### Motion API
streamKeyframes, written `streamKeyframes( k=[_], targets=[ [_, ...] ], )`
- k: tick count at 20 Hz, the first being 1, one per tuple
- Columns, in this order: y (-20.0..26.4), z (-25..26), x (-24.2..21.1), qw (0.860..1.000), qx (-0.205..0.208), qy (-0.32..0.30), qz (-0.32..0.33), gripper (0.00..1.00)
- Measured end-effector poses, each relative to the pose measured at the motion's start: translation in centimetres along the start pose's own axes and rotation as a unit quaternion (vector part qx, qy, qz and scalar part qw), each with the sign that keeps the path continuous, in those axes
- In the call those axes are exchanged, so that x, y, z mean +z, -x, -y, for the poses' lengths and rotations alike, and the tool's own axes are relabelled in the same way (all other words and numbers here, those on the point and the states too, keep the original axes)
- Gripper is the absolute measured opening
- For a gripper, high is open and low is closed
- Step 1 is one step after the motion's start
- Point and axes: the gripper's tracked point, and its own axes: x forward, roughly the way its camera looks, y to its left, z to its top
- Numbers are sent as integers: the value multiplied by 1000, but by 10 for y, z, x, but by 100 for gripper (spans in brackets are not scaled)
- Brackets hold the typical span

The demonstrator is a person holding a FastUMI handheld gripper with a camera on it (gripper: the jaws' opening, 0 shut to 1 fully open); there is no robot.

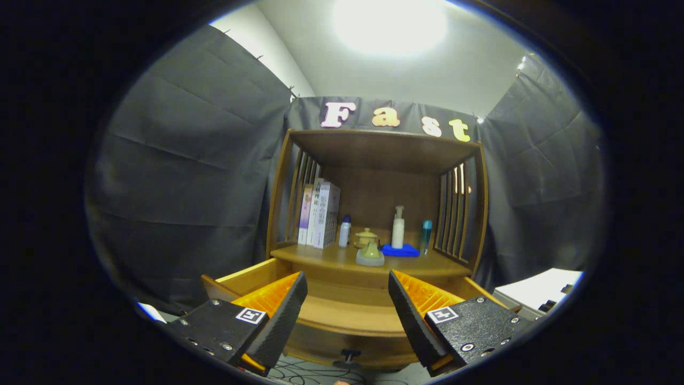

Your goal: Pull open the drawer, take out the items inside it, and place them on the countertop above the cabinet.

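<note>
gripper view: gripper point(347, 315) is hanging with fingers spread wide, gripping nothing, over the drawer point(347, 313), which is standing pulled out with its knob point(350, 354) toward the camera. its floor is looking bare; cannot tell if anything is hiding under the fingers. beyond, the countertop point(331, 255) is carrying books point(319, 214), bottles, a teapot point(370, 251). risk: a careless reach is likely knocking those over

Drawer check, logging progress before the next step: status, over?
Gripper open, holding nothing. Drawer pulled out between the fingers. Bottles, books, bell on countertop. Nothing in the way.
</note>
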Motion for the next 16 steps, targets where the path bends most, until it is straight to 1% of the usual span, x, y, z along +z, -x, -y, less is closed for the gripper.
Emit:
streamKeyframes(
  k=[4, 6, 7, 13, 16],
  targets=[
    [28, -7, -46, 998, -6, 24, -57, 95],
    [34, -11, -63, 997, -7, 21, -78, 94],
    [51, -13, -47, 996, -5, 17, -85, 94],
    [31, 9, -76, 992, -49, -1, -119, 94],
    [17, 23, -83, 989, -72, -9, -129, 94]
  ],
)
